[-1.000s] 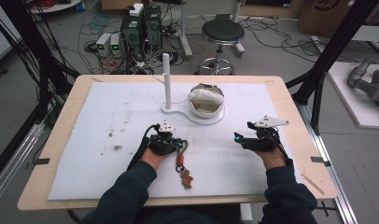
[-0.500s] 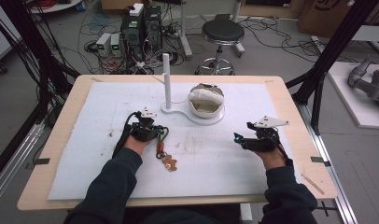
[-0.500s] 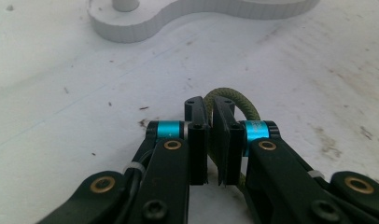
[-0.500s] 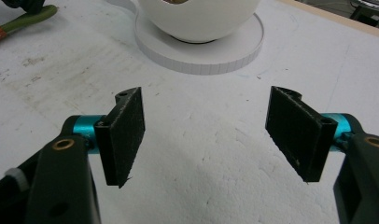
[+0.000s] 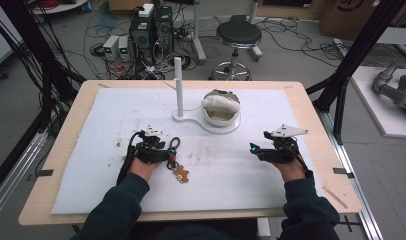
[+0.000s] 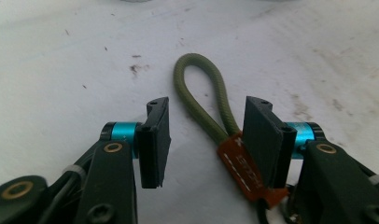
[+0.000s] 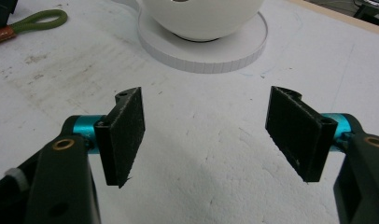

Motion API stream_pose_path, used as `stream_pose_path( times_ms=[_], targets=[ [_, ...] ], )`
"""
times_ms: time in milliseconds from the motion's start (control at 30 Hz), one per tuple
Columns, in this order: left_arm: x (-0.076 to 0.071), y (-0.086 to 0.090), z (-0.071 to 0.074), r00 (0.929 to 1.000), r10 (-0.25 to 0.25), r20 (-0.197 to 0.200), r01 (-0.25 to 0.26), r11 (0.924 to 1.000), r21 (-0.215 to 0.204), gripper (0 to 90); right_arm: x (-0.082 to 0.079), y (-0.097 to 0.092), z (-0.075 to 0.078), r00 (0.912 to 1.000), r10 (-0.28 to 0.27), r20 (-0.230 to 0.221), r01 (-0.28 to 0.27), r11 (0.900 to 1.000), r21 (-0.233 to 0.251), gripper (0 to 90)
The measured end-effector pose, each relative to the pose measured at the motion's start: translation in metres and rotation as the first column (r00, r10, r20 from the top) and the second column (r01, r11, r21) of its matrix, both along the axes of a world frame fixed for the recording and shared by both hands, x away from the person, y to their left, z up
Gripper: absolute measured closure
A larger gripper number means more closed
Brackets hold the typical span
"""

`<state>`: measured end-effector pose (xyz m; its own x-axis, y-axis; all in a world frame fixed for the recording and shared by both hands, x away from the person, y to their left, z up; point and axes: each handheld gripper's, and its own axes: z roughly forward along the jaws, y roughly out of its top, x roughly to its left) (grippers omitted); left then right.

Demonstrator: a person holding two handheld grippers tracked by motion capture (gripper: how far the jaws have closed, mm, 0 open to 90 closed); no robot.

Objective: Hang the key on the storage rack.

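Left gripper point(image 5: 172, 152) fingers newly apart, keychain point(image 5: 177, 167) loose between them.

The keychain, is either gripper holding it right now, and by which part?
Neither. The left gripper has just been opening; the keychain's green loop lies loose between its pads. The right gripper is open.

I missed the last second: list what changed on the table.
The left gripper carried the keychain left and toward the post; its jaws have just been opening, and the green loop lies loose between them. The right gripper and bowl stayed put.
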<state>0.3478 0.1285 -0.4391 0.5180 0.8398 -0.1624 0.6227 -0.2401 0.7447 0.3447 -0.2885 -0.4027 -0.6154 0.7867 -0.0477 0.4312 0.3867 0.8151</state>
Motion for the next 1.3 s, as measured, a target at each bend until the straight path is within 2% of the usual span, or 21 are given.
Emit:
stream_pose_path(
  times_ms=[100, 167, 233, 300, 400, 433, 467, 600, 700, 767, 867, 933, 1000, 1067, 1100, 1133, 1167, 1200, 1300],
  targets=[
    [-0.009, -0.004, -0.002, 0.9996, -0.027, -0.005, 0.027, 0.9996, -0.004, 48.4, 0.001, 0.001, 0.000, 1.0000, 0.006, -0.001, -0.006, 1.0000, -0.006, 28.8],
    [-0.015, -0.010, -0.006, 0.9986, -0.052, -0.010, 0.052, 0.9986, 0.010, 47.7, 0.001, 0.002, -0.001, 1.0000, 0.005, -0.006, -0.005, 1.0000, -0.007, 28.7],
    [-0.020, -0.015, -0.009, 0.9984, -0.043, 0.037, 0.040, 0.9976, 0.057, 47.8, 0.001, 0.002, -0.001, 1.0000, 0.006, -0.006, -0.006, 0.9999, -0.009, 28.7],
    [-0.022, -0.018, -0.009, 0.9961, -0.049, 0.073, 0.040, 0.9920, 0.120, 54.5, 0.001, 0.002, -0.001, 0.9999, 0.004, -0.010, -0.004, 1.0000, -0.007, 28.7],
    [-0.021, -0.015, -0.009, 0.9957, -0.050, 0.077, 0.041, 0.9923, 0.117, 61.8, 0.001, 0.002, -0.001, 1.0000, 0.006, -0.007, -0.006, 0.9999, -0.010, 28.8],
    [-0.020, -0.013, -0.009, 0.9949, -0.052, 0.086, 0.041, 0.9913, 0.125, 67.9, 0.001, 0.002, -0.001, 1.0000, 0.005, -0.004, -0.005, 0.9999, -0.011, 28.8],
    [-0.019, -0.012, -0.010, 0.9957, -0.048, 0.079, 0.040, 0.9939, 0.103, 74.2, 0.001, 0.002, -0.001, 1.0000, 0.004, -0.008, -0.004, 0.9999, -0.010, 28.8],
    [-0.017, -0.009, -0.010, 0.9952, -0.060, 0.077, 0.053, 0.9942, 0.093, 75.9, 0.001, 0.002, 0.000, 1.0000, 0.004, 0.001, -0.004, 0.9999, -0.010, 28.7],
    [-0.014, -0.002, -0.008, 0.9969, -0.047, 0.063, 0.045, 0.9986, 0.027, 76.4, 0.001, 0.001, 0.000, 1.0000, 0.000, 0.008, 0.000, 1.0000, -0.004, 28.8],
    [-0.013, 0.003, -0.004, 0.9967, -0.029, 0.076, 0.030, 0.9994, -0.017, 76.4, 0.001, 0.000, 0.001, 1.0000, -0.002, 0.008, 0.002, 1.0000, -0.002, 28.7],
    [-0.012, 0.014, 0.005, 0.9939, -0.008, 0.110, 0.018, 0.9958, -0.090, 76.4, 0.001, -0.001, 0.001, 0.9999, -0.006, 0.010, 0.006, 1.0000, 0.004, 28.8],
    [-0.012, 0.020, 0.011, 0.9916, 0.000, 0.129, 0.018, 0.9906, -0.136, 76.4, 0.001, -0.001, 0.001, 0.9999, -0.007, 0.015, 0.007, 1.0000, 0.004, 28.8],
    [-0.012, 0.027, 0.018, 0.9871, 0.003, 0.160, 0.027, 0.9823, -0.185, 76.5, 0.000, -0.002, 0.001, 0.9999, -0.007, 0.016, 0.007, 0.9999, 0.007, 28.8],
    [-0.012, 0.033, 0.027, 0.9795, -0.006, 0.201, 0.053, 0.9714, -0.231, 76.5, 0.000, -0.002, 0.002, 0.9998, -0.009, 0.020, 0.008, 0.9999, 0.013, 28.7],
    [-0.012, 0.037, 0.033, 0.9721, -0.015, 0.234, 0.076, 0.9643, -0.254, 76.6, 0.000, -0.002, 0.002, 0.9997, -0.008, 0.022, 0.008, 0.9999, 0.012, 28.8],
    [-0.012, 0.039, 0.037, 0.9677, -0.021, 0.251, 0.091, 0.9585, -0.270, 76.6, -0.001, -0.002, 0.002, 0.9997, -0.010, 0.020, 0.010, 0.9999, 0.014, 28.8],
    [-0.011, 0.042, 0.043, 0.9600, -0.032, 0.278, 0.116, 0.9493, -0.292, 76.5, -0.001, -0.002, 0.002, 0.9997, -0.010, 0.021, 0.010, 0.9998, 0.017, 28.8],
    [-0.010, 0.044, 0.048, 0.9544, -0.029, 0.297, 0.122, 0.9466, -0.298, 76.5, -0.001, -0.002, 0.002, 0.9997, -0.009, 0.024, 0.009, 0.9998, 0.016, 28.8],
    [-0.005, 0.050, 0.064, 0.9467, -0.019, 0.322, 0.133, 0.9327, -0.335, 76.6, 0.000, -0.001, 0.002, 0.9996, -0.008, 0.027, 0.007, 0.9998, 0.017, 28.7]
  ],
)
